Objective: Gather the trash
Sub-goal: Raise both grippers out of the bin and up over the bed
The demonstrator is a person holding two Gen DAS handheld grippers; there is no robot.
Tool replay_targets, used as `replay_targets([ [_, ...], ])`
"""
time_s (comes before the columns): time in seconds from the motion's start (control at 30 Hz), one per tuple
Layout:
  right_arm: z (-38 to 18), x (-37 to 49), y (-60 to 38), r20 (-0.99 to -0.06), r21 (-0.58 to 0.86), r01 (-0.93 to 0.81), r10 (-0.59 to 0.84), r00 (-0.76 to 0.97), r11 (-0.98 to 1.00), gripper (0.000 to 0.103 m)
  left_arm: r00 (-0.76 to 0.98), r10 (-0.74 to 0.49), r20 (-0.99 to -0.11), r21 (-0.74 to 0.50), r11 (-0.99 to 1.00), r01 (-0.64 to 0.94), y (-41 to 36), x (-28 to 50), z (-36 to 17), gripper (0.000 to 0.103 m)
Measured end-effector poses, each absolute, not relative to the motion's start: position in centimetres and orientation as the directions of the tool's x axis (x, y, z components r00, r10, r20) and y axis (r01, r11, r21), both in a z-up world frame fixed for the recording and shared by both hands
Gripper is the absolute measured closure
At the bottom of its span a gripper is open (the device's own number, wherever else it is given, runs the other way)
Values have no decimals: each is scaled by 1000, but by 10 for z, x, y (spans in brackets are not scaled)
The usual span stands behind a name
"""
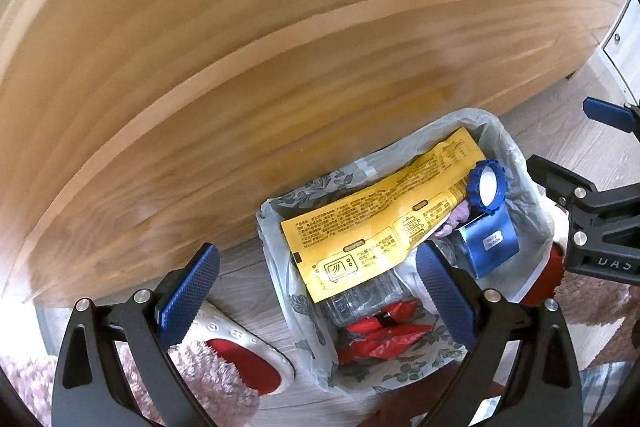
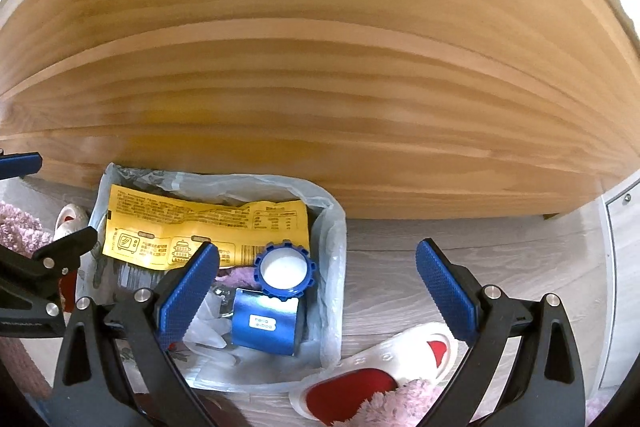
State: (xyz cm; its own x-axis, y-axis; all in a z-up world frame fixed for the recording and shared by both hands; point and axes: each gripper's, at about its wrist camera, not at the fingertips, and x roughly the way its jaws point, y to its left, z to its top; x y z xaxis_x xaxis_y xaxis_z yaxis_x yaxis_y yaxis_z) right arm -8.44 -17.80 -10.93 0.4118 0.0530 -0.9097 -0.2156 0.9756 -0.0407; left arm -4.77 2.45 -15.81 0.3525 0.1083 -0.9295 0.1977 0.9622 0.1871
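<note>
Hovering w/ both claws spread apart, empty: left claw (image 1: 318,291) over the lined bin (image 1: 516,163), right claw (image 2: 318,291) just right of it. Yellow wrapper (image 1: 376,227), blue cap (image 2: 285,269) already inside; drop step looks done, next fetch more trash. Beyond: wood floor (image 2: 460,239), wooden panel (image 2: 320,67)

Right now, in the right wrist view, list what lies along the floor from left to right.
Pink fuzzy slipper → lined trash bin holding the yellow wrapper and blue container → bare wood floor → white cabinet.
</note>
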Motion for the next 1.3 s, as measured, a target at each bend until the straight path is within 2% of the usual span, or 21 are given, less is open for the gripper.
replay_targets([
  [0.37,-77,-102,-189,-872,-25,-157,55,487,987,9,429,67,-901,143,979,147,30,-64,-129,8],
  [0.7,-41,-114,-187,-808,24,-167,117,577,986,9,563,85,-822,191,972,133,33,-86,-99,8],
  [0.9,-1,-123,-196,-693,111,-160,192,695,981,9,657,49,-753,158,982,107,37,-109,-33,8],
  [0.97,10,-129,-198,-649,117,-166,202,733,979,9,669,18,-743,101,991,86,38,-114,-8,8],
  [1.03,18,-135,-199,-609,117,-172,207,765,978,9,741,-37,-670,53,994,99,39,-125,12,8],
  [1.13,29,-141,-196,-565,84,-181,196,802,980,9,834,-9,-551,129,987,95,41,-138,17,8],
  [1.2,36,-145,-194,-517,58,-185,187,835,981,9,829,19,-558,144,987,75,45,-132,14,8],
  [1.3,47,-148,-195,-445,53,-170,176,878,984,9,844,-9,-536,114,990,83,50,-125,17,8],
])
